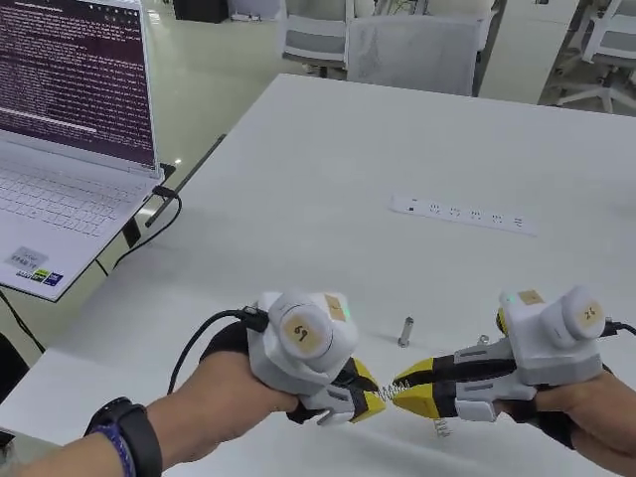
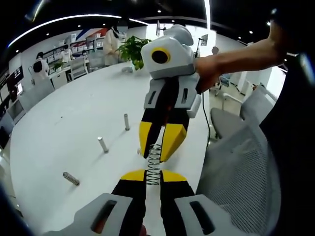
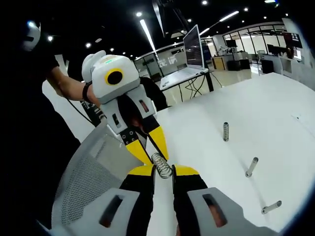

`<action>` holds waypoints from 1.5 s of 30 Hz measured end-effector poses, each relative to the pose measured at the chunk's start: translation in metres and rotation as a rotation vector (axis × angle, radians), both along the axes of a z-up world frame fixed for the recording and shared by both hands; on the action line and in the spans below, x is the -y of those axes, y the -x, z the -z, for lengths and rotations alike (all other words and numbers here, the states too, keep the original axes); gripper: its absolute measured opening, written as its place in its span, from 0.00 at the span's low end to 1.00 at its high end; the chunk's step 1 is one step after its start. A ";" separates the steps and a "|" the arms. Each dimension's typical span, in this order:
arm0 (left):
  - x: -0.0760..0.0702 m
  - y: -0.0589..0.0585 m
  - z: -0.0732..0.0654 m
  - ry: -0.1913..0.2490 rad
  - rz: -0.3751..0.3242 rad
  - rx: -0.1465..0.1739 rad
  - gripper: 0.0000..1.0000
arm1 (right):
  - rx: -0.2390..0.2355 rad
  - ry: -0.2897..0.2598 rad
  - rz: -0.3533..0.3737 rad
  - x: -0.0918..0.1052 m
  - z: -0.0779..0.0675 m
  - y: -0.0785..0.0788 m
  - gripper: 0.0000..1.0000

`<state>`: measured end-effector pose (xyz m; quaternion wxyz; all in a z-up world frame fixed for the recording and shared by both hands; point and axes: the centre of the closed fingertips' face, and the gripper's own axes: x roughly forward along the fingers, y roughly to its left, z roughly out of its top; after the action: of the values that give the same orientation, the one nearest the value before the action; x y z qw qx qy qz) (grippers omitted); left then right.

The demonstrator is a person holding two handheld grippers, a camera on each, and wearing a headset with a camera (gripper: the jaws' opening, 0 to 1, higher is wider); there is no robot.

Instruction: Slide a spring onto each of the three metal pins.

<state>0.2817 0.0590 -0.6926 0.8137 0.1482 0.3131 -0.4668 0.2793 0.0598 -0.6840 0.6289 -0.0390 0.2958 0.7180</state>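
A small metal spring (image 1: 390, 391) spans the gap between my two grippers, low over the white table (image 1: 328, 179). My left gripper (image 1: 373, 396) is shut on one end and my right gripper (image 1: 402, 383) on the other. In the left gripper view the spring (image 2: 154, 164) runs from my own tips (image 2: 153, 176) up to the right gripper (image 2: 156, 150). A bare upright pin (image 1: 405, 331) stands just beyond the grippers. Two pins (image 2: 126, 121) (image 2: 102, 144) stand upright, and a coiled piece (image 2: 71, 178) lies flat. A spring-wrapped pin (image 3: 226, 131) stands in the right gripper view.
An open laptop (image 1: 70, 129) sits on a separate desk to the left, with a black cable (image 1: 149, 234) hanging by it. A white power strip (image 1: 462, 214) lies across the table's middle. Grey office chairs (image 1: 412, 50) stand behind the far edge. Another spring (image 1: 442, 429) lies under the right gripper.
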 end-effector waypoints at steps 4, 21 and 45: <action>0.002 0.002 -0.001 0.008 0.018 0.007 0.02 | 0.007 0.006 -0.027 0.002 -0.001 0.003 0.11; 0.012 0.002 -0.002 0.059 0.031 0.034 0.02 | 0.079 0.072 -0.104 0.005 -0.009 0.007 0.08; 0.019 0.001 0.009 0.055 0.037 0.034 0.02 | 0.123 0.129 -0.152 0.008 -0.012 0.006 0.08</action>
<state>0.2807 0.0404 -0.7018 0.8138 0.1394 0.2835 -0.4878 0.2730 0.0523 -0.6720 0.5856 -0.1459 0.2985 0.7394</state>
